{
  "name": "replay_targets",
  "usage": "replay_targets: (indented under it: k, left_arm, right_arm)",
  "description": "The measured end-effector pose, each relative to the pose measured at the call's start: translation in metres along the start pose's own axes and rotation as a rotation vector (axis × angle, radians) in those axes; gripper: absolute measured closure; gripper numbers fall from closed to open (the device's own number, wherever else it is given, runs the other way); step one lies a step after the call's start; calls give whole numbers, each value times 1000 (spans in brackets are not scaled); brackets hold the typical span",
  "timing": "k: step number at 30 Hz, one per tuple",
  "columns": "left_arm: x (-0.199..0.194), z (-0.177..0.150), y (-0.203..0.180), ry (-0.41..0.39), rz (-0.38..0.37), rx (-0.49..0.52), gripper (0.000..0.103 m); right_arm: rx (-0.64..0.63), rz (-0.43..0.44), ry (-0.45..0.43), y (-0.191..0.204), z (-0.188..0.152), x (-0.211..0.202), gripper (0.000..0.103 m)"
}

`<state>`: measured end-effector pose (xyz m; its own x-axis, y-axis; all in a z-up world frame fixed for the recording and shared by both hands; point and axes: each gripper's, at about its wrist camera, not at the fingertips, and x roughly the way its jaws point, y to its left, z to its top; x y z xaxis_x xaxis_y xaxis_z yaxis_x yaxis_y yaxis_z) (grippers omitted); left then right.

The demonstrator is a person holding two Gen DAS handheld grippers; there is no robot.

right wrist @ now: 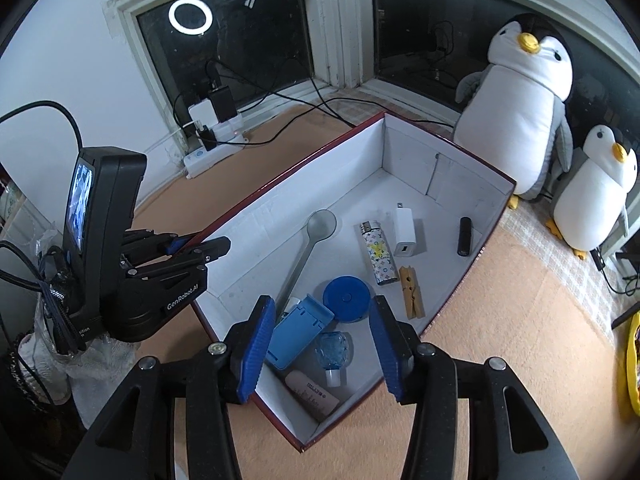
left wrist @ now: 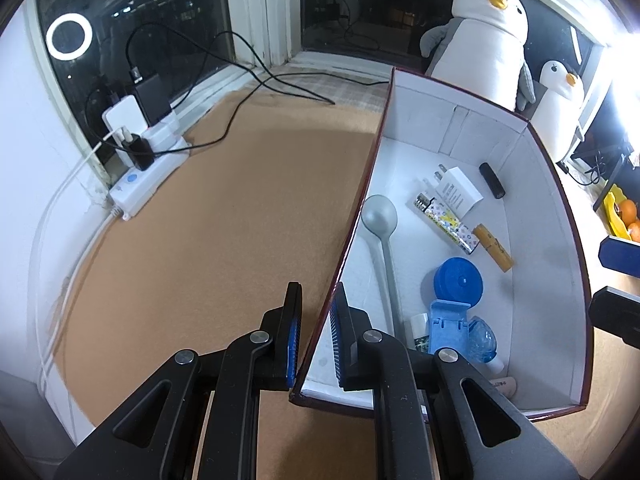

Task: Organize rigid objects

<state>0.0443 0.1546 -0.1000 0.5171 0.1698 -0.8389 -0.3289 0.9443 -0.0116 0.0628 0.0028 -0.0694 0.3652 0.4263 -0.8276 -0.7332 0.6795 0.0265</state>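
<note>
The left gripper [left wrist: 314, 336] pinches the box's [right wrist: 404, 168] left wall; the right gripper [right wrist: 320, 346] hovers over its near end, jaws parted around nothing — spoon [right wrist: 308, 248], lighter [right wrist: 377, 254], charger [right wrist: 405, 236] lie inside.

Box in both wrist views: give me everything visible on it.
The box is open-topped and rectangular, apparently cardboard, dark red outside with a white interior. It sits on the tan surface and holds small items. The left gripper is shut on its side wall; the right gripper, jaws open, hovers above its near corner.

One box [right wrist: 472, 268], one spoon [right wrist: 316, 232], two penguins [right wrist: 520, 108].
</note>
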Motion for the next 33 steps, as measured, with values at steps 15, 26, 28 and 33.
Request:
replay_targets:
  k: [15, 26, 28, 33]
  left_arm:
    - [-38, 0, -16, -70, -5, 44, 81]
    - [-81, -7, -36, -131, -57, 83, 50]
    - [-88, -9, -39, -139, -68, 86, 47]
    - [-102, -13, -45, -150, -80, 89, 41]
  right_arm:
    - [138, -46, -71, -33, -29, -43, 43]
    - [196, -120, -141, -46, -44, -74, 30]
    - [206, -141, -157, -48, -47, -80, 27]
    - [236, -176, -180, -53, -55, -88, 24]
